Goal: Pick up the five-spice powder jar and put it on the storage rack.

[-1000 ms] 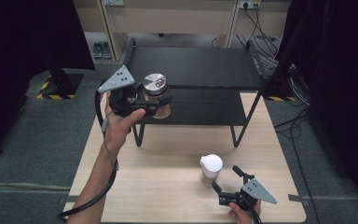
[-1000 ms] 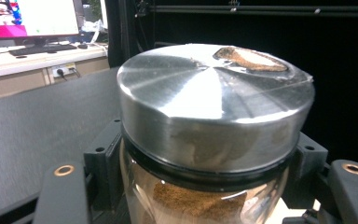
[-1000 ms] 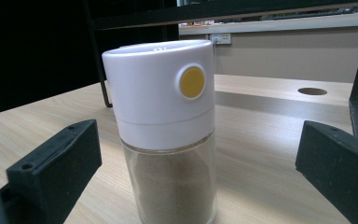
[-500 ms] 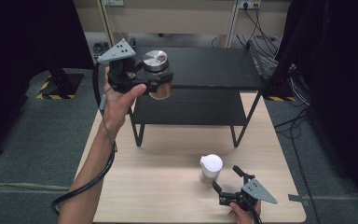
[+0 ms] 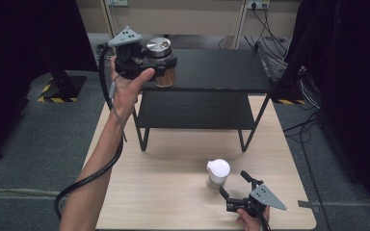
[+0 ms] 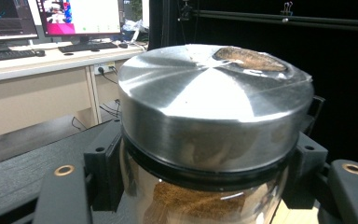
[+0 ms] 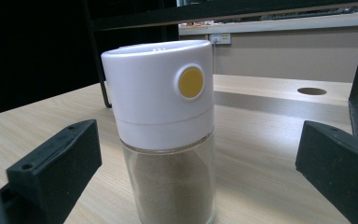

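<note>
Hiding the jar's (image 6: 205,154) base, left tongs (image 5: 160,61) clamped round it; right tongs (image 5: 236,185) agape beside shaker (image 7: 163,126).

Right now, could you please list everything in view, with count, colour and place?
jar: one, glass with steel lid, brown powder inside, held at the rack's top-left corner
shaker: one, glass with white cap, on the table near the right tongs
rack: one, black, two shelves, at the table's far side
table: one, light wood
left tongs: black, shut on the jar
right tongs: black, open, shaker between the jaws
</note>
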A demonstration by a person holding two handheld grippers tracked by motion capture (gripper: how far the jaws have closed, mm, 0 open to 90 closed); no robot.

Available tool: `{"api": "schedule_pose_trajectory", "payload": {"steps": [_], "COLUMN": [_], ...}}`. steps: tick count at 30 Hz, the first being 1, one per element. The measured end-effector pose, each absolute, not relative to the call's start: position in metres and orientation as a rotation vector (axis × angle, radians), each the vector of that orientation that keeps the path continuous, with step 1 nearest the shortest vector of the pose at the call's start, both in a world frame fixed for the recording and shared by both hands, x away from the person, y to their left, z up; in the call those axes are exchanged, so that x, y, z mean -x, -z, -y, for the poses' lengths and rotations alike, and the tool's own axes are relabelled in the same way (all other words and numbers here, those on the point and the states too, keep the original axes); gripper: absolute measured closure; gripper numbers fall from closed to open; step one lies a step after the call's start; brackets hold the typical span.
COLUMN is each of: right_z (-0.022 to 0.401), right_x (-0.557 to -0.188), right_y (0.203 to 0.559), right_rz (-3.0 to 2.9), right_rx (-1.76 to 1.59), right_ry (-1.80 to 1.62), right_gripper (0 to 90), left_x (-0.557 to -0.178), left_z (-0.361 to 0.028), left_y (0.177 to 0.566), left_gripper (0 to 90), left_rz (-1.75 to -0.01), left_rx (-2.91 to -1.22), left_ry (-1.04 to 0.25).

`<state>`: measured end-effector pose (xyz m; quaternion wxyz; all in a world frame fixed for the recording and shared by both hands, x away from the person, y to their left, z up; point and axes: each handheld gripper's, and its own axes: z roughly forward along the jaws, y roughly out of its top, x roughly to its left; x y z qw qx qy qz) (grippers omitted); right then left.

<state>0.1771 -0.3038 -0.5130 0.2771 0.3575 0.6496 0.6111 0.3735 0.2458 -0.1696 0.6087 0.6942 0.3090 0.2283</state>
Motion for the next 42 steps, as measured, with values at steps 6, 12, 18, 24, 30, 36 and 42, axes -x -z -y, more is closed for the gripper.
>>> {"api": "schedule_pose_trajectory", "payload": {"steps": [6, 12, 18, 24, 30, 36, 42], "right_z": [0.304, 0.304, 0.304, 0.304, 0.304, 0.304, 0.303], "right_x": [-0.177, -0.177, -0.177, -0.177, -0.177, -0.177, -0.177], "right_y": [0.513, 0.513, 0.513, 0.513, 0.513, 0.513, 0.513], "right_rz": [-1.744, -1.743, -1.743, -1.742, -1.743, -1.745, -1.749], "right_rx": [-0.960, -0.960, -0.957, -0.958, -0.960, -0.957, -0.960], "right_ry": [-1.643, -1.643, -1.645, -1.647, -1.650, -1.650, -1.650], "right_gripper": [0.5, 0.5, 0.5, 0.5, 0.5, 0.6, 0.6], "left_x": [-0.379, -0.384, -0.389, -0.395, -0.401, -0.402, -0.401], "left_z": [-0.234, -0.223, -0.212, -0.201, -0.196, -0.194, -0.195], "left_y": [0.169, 0.163, 0.159, 0.160, 0.164, 0.168, 0.172], "left_gripper": [30.8, 30.8, 30.8, 30.8, 30.8, 30.8, 29.9], "left_rz": [-0.733, -0.745, -0.767, -0.788, -0.822, -0.822, -0.822], "left_rx": [-1.611, -1.625, -1.639, -1.656, -1.662, -1.661, -1.646], "left_ry": [-0.547, -0.559, -0.573, -0.592, -0.592, -0.602, -0.615]}}
